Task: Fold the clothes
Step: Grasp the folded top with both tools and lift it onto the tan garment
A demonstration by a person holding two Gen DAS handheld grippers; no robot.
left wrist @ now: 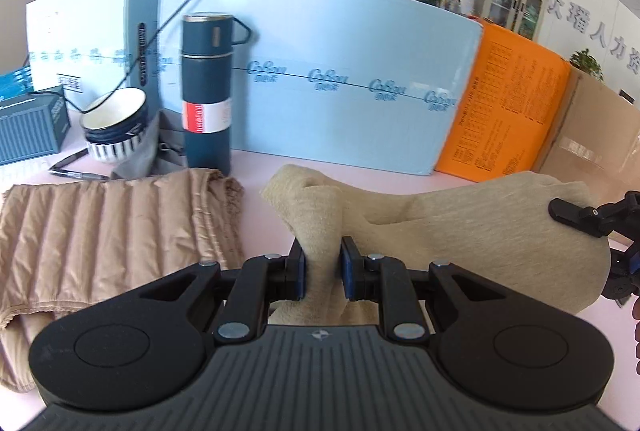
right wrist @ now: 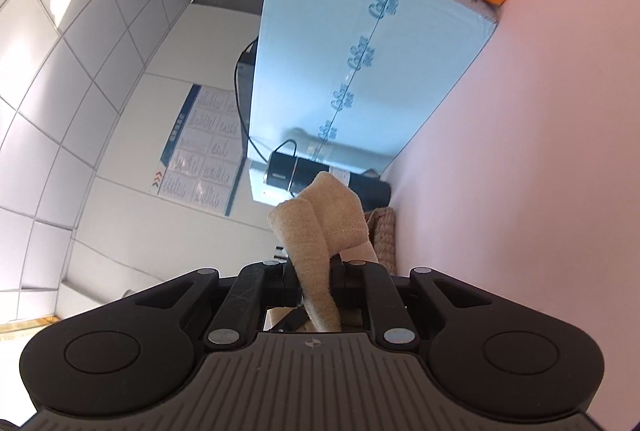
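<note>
The flask (left wrist: pixel 207 93) stands upright on the table (left wrist: pixel 256 167), in front of the foam board (left wrist: pixel 340 79). The stacked bowls (left wrist: pixel 114 125) sit left of the flask. The folded garment (left wrist: pixel 116 231) lies in front of the bowls. The printed box (left wrist: pixel 500 111) stands right of the foam board.

Beige garment (left wrist: pixel 460 231): soft knit cloth, fine ribbing, matt. Tan garment (left wrist: pixel 112 231), near left: thin cloth, pleated ridges, matt. Flask (left wrist: pixel 207 91), far left: dark blue satin body, bright metal rim, paper label. Bowl (left wrist: pixel 114 125): glossy glazed ceramic. Table (left wrist: pixel 256 167): smooth matt pink. Left gripper (left wrist: pixel 322 269): matt black plastic, metal rivets.
</note>
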